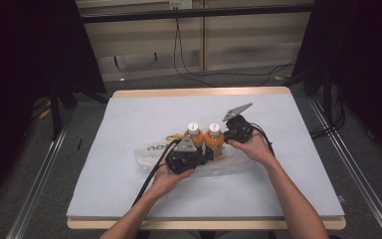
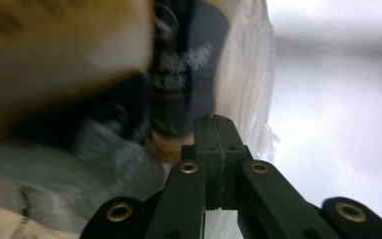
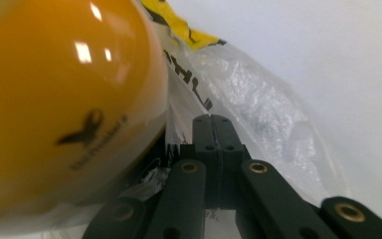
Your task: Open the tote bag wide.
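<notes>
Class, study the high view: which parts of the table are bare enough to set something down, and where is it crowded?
Bare: the table across its far strip and down both sides. Crowded: the middle, where two orange bottles, the clear plastic bag, the left gripper and the right gripper bunch together.

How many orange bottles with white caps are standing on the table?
2. The left bottle and the right bottle stand upright side by side on the clear plastic bag, between the two hands. Others may be hidden behind the hands.
</notes>
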